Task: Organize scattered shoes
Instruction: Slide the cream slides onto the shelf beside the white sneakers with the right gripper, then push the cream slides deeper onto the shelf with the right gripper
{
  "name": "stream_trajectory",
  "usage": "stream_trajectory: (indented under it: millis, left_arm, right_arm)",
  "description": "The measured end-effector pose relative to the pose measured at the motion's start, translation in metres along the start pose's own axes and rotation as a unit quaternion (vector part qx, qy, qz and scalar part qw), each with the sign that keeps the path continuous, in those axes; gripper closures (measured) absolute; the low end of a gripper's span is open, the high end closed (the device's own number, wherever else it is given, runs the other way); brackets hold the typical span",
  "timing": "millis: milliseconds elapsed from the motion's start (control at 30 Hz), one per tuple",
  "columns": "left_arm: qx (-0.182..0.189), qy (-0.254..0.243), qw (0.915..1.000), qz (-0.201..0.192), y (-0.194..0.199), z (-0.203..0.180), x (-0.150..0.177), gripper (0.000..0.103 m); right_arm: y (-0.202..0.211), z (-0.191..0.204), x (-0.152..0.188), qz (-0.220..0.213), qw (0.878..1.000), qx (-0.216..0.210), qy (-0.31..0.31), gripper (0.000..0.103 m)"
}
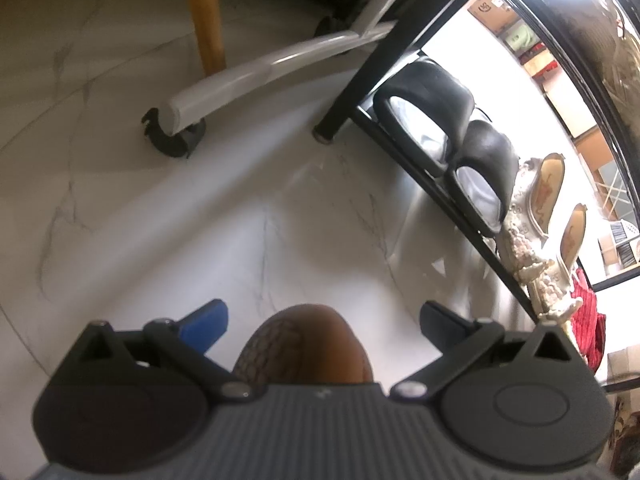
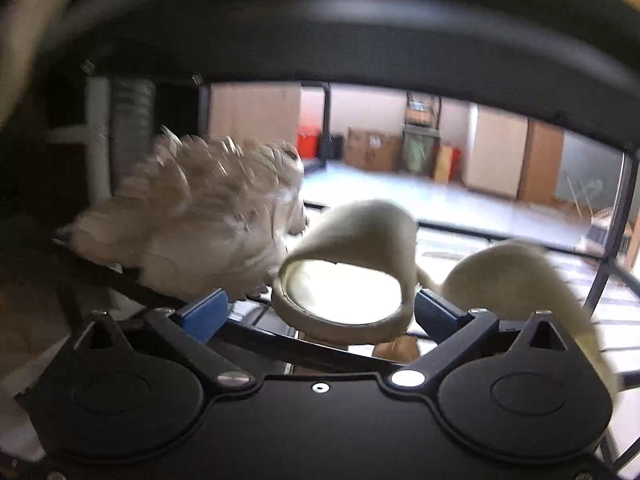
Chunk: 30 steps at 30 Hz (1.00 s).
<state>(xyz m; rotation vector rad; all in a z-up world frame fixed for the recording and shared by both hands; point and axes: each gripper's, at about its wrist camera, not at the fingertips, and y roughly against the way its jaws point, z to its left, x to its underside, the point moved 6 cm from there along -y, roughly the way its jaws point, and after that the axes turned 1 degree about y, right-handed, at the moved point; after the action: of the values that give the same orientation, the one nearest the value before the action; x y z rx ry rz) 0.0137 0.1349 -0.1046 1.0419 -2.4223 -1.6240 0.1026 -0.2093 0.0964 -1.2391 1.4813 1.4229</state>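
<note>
In the right wrist view my right gripper (image 2: 320, 314) stands open, its blue pads (image 2: 204, 316) on either side of the heel end of a cream shoe (image 2: 372, 232) on the black wire rack shelf (image 2: 500, 230). A second cream shoe (image 2: 520, 280) lies to its right, and a frilly, embellished cream shoe (image 2: 200, 220) to its left. In the left wrist view my left gripper (image 1: 322, 324) is open over the marble floor, holding nothing. The rack (image 1: 424, 184) at the right carries two black shoes (image 1: 432, 92) and ornate cream heels (image 1: 544, 184).
A brown rounded shape with a black mesh pattern (image 1: 308, 344) sits just below the left gripper; what it is I cannot tell. A grey chair leg with a caster (image 1: 176, 136) and a wooden leg (image 1: 206, 12) stand at the far left. Something red (image 1: 586, 312) hangs by the rack.
</note>
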Motion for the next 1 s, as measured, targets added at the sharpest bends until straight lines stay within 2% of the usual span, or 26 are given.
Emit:
stream_trajectory:
  millis: [133, 267, 600, 767, 900, 1000]
  left_arm:
    - [0.000, -0.009, 1.0000, 0.001, 0.000, -0.003, 0.001, 0.001]
    - [-0.003, -0.014, 0.9999, 0.002, -0.001, -0.004, 0.002, 0.001]
    - [-0.018, -0.016, 0.9997, 0.004, -0.004, -0.002, 0.003, 0.001]
    - [-0.020, -0.017, 0.9996, 0.004, -0.005, -0.001, 0.003, 0.001]
    - [-0.020, -0.024, 0.9995, 0.005, -0.006, -0.003, 0.004, 0.001]
    - [-0.021, -0.021, 0.9995, 0.005, -0.005, -0.002, 0.004, 0.001]
  right_arm:
    - [0.028, -0.037, -0.008, -0.017, 0.999, 0.032, 0.015, 0.000]
    - [0.018, -0.088, 0.007, 0.053, 0.995, 0.078, 0.012, 0.000]
    - [-0.008, -0.114, 0.031, 0.084, 0.991, 0.060, -0.085, 0.000]
    - [0.002, -0.109, 0.038, 0.058, 0.991, 0.078, -0.087, 0.002]
    - [0.005, -0.104, 0.043, 0.025, 0.985, 0.127, -0.118, 0.002]
    - [-0.006, -0.090, 0.044, 0.004, 0.985, 0.146, -0.097, 0.002]
